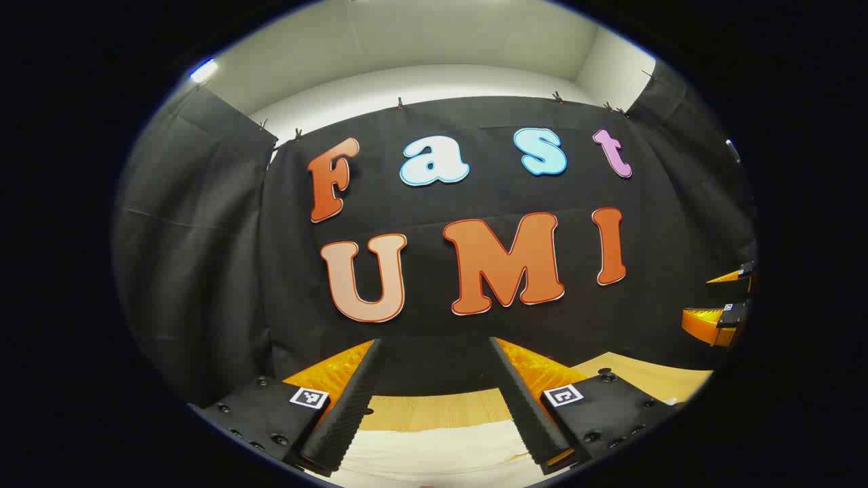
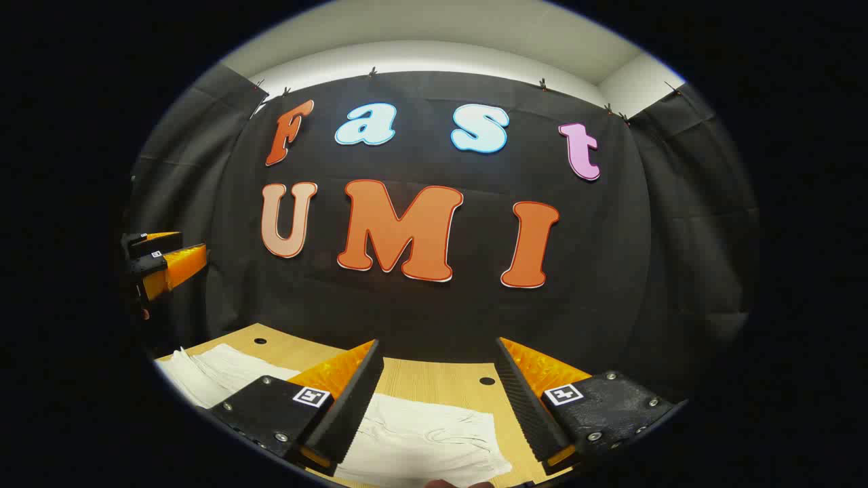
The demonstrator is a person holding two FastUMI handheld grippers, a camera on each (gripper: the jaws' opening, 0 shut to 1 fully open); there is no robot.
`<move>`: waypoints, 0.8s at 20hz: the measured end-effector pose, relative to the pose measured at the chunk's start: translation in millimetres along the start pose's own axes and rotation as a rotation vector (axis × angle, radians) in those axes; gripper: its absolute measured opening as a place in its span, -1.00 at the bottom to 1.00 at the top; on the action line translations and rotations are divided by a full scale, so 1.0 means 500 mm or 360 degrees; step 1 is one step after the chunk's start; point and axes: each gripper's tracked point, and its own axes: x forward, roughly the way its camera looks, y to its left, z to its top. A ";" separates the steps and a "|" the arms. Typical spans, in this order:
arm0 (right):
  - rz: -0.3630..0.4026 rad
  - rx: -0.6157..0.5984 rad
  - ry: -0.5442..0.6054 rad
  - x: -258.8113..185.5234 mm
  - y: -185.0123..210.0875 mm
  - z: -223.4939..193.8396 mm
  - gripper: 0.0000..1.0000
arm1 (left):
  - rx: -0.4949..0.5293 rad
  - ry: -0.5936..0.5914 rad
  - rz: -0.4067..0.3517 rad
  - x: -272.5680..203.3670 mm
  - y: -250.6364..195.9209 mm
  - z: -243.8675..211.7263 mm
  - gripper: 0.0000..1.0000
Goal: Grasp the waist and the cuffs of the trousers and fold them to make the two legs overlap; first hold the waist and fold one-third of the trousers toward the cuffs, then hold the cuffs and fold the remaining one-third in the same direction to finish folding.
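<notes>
The left gripper (image 1: 434, 359) has its two fingers spread wide with nothing between them, held above the table and facing the booth's black cloth wall (image 1: 203, 257). The right gripper (image 2: 437, 359) is likewise released, its two fingers parted and empty.

In the left gripper view, the right gripper (image 1: 719, 305) appears at the far right edge, raised off the table. In the right gripper view, the left gripper (image 2: 163, 261) appears at the far left edge, also raised.

There is one pair of white fabric trousers (image 2: 420, 440), lying flat on the light wooden table (image 2: 441, 379). In the right gripper view the cloth runs from the left edge, where it shows creases, to below and between the right gripper's fingers, ending at a straight edge just short of the right finger. In the left gripper view a strip of the same trousers (image 1: 434, 451) lies under the left gripper's fingers. Neither gripper touches the cloth.

Two small dark round holes (image 2: 487, 381) show in the tabletop beyond the trousers.
</notes>
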 end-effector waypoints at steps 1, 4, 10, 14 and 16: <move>0.0000 0.0000 -0.0001 -0.001 -0.002 -0.001 0.97 | 0.0004 0.0002 0.0009 -0.006 0.002 0.000 0.98; 0.0014 0.0004 -0.0001 -0.003 0.001 -0.002 0.98 | 0.0003 0.0015 0.0034 -0.017 0.009 -0.003 0.98; 0.0032 0.0005 -0.0015 -0.010 -0.001 0.002 0.98 | 0.0010 0.0001 0.0062 -0.035 0.012 0.009 1.00; 0.0037 0.0011 -0.0014 -0.013 -0.007 -0.001 0.97 | 0.0019 0.0005 0.0068 -0.042 0.005 0.011 0.98; 0.0033 0.0018 -0.0011 -0.016 -0.010 -0.003 0.98 | 0.0016 0.0006 0.0068 -0.045 0.001 0.010 1.00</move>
